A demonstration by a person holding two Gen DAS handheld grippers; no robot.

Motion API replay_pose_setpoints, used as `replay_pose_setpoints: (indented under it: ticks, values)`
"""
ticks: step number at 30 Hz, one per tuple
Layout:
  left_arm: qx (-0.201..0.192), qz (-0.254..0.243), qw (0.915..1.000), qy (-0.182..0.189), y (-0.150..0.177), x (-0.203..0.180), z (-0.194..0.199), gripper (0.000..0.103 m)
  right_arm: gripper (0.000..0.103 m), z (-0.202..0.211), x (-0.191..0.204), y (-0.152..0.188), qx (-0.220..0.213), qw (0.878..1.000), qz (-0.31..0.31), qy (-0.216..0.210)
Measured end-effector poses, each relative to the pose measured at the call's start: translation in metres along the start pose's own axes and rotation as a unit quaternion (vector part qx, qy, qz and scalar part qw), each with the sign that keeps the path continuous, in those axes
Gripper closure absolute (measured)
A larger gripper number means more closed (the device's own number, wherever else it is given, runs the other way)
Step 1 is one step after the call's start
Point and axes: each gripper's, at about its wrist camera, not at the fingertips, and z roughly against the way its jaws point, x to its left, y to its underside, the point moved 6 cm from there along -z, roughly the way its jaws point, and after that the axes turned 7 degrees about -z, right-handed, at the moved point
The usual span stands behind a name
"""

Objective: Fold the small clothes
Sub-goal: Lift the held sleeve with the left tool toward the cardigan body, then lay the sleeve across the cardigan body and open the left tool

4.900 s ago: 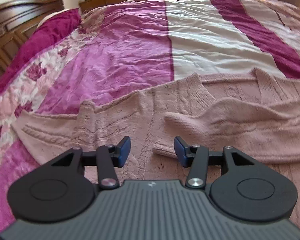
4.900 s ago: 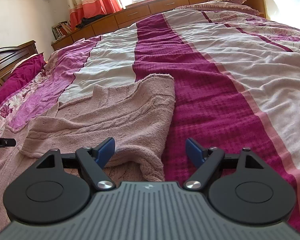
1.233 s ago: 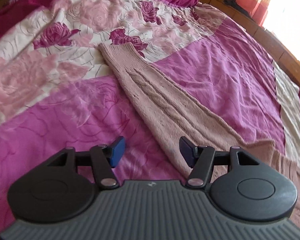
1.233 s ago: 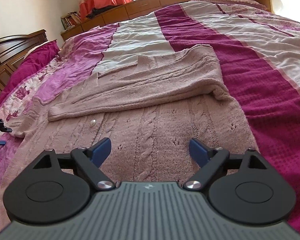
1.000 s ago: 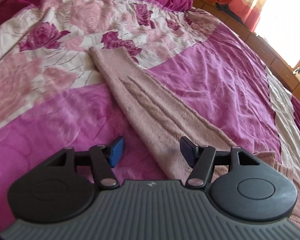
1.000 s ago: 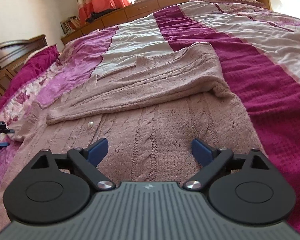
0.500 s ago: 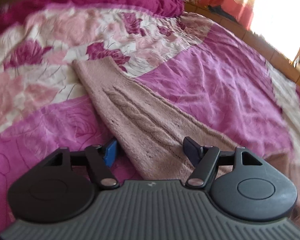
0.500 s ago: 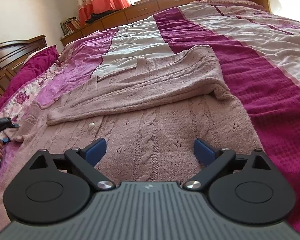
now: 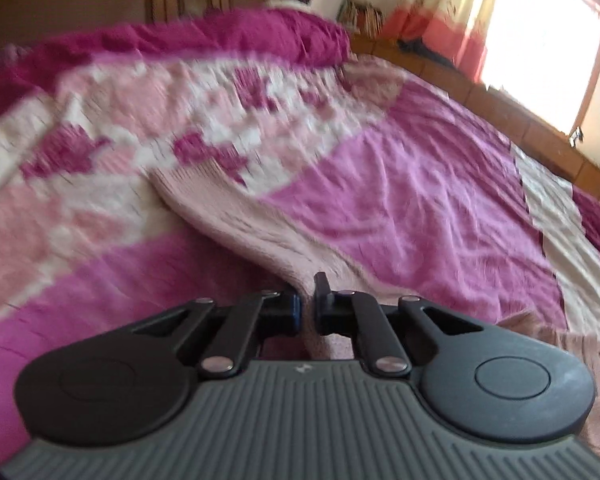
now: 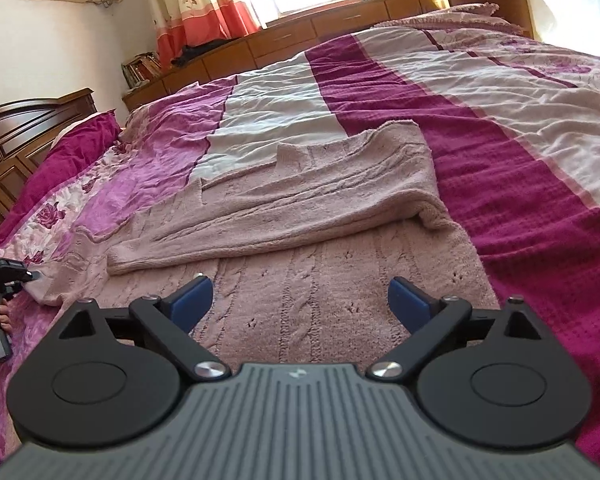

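Observation:
A dusty-pink cable-knit cardigan [image 10: 320,280] lies spread on the bed, its right sleeve [image 10: 300,208] folded across the body. Its left sleeve [image 9: 236,216] stretches out over the floral part of the cover. My left gripper [image 9: 307,312] is shut on that sleeve, partway along it, and the knit bunches between its jaws. It also shows at the left edge of the right wrist view [image 10: 8,276]. My right gripper [image 10: 300,300] is open and empty, low over the cardigan's body near the hem.
The bed cover [image 10: 520,184] has magenta, white and purple stripes and a floral band. A dark wooden headboard [image 10: 24,124] stands at the left. Wooden drawers [image 10: 300,36] run under the window at the far side. The left wrist view is motion-blurred.
My left gripper has closed on the left sleeve, which lay between its open jaws half a second ago. The right gripper has barely moved.

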Motion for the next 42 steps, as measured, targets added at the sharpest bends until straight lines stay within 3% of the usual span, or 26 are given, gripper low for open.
replay_pose_setpoints:
  ticks: [8, 21, 30, 38, 42]
  values:
    - [-0.062, 0.005, 0.9981, -0.004, -0.028, -0.005, 0.055, 0.095, 0.005, 0.001, -0.001, 0.001, -0.001, 1.0, -0.011, -0.012]
    - [-0.086, -0.013, 0.9914, 0.097, -0.033, -0.102, 0.109, 0.095, 0.005, 0.004, -0.008, 0.0, -0.006, 0.999, -0.032, -0.03]
    - [-0.062, -0.06, 0.9856, 0.145, 0.0, -0.176, 0.127, 0.095, 0.005, 0.008, -0.015, 0.001, -0.014, 0.998, -0.043, -0.034]
    - [0.002, -0.097, 0.9766, 0.192, 0.048, -0.218, 0.121, 0.094, 0.005, 0.01, -0.021, 0.003, -0.015, 0.998, -0.052, -0.034]
    - [0.031, -0.111, 0.9744, 0.193, 0.068, -0.226, 0.111, 0.094, 0.005, 0.011, -0.021, 0.003, -0.016, 0.998, -0.049, -0.033]
